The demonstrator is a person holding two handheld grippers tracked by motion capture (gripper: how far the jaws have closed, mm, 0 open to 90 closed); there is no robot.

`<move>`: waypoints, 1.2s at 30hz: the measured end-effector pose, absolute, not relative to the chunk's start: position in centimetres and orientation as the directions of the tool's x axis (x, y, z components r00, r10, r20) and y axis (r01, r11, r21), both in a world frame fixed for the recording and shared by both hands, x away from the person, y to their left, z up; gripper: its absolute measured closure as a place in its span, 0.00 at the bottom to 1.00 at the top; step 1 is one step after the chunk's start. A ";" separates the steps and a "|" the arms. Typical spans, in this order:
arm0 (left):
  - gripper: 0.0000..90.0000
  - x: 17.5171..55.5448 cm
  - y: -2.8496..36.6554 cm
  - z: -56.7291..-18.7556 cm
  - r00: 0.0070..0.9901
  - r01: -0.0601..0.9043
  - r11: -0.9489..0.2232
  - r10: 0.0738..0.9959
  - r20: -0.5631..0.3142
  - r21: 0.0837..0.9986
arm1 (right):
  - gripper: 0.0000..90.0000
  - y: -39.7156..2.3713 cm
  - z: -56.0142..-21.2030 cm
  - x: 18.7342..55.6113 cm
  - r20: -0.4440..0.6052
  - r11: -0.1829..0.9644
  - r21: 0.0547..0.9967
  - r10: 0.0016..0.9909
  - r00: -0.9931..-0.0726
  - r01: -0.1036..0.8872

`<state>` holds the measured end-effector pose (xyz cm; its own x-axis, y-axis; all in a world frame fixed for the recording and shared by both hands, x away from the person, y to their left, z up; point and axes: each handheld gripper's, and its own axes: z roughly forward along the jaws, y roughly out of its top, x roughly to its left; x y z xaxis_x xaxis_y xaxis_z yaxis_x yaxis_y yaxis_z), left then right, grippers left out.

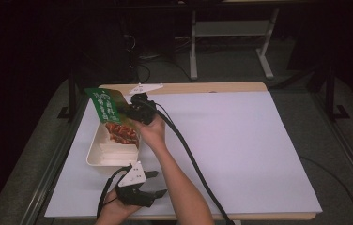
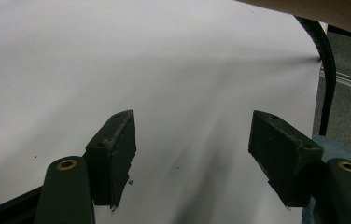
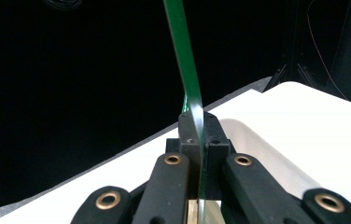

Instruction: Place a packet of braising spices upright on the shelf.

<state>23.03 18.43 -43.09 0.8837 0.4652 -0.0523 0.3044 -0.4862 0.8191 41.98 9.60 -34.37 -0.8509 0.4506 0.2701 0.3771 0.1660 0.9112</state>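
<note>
1. The table [image 1: 240, 154], the largest thing here, has a white sheet over its top and a wooden edge showing at the far side.
2. A cream rectangular tray [image 1: 100, 157] sits near the table's left edge, with white strips lying in its near part.
3. A green food packet [image 1: 110, 112] is held above the far end of the tray, tilted, its upper corner out past the tray's left edge. White lettering runs down its green upper part, too small and blurred to read; below that is a picture of reddish-brown food.
4. The right gripper [image 1: 134, 111] is clamped on the packet's edge; in the right gripper view the thin green sheet [image 3: 187, 88] stands squeezed between the two jaws.
5. The left gripper [image 1: 158, 183] rests low near the table's front edge, just in front of the tray, its jaws wide apart with only the white sheet between them.
</note>
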 end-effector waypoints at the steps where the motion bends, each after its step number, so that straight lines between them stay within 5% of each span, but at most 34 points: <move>1: 0.35 23.0 18.4 -43.1 0.884 0.305 -0.486 0.465 -0.053 0.819 | 1.00 9.6 -34.5 42.0 0.272 0.165 0.911 0.451 -0.850 0.379; 36: 0.34 23.0 18.2 -43.3 0.886 0.306 -0.496 0.461 -0.052 0.813 | 0.98 8.5 -35.2 41.8 0.266 0.200 0.902 0.440 -0.858 0.383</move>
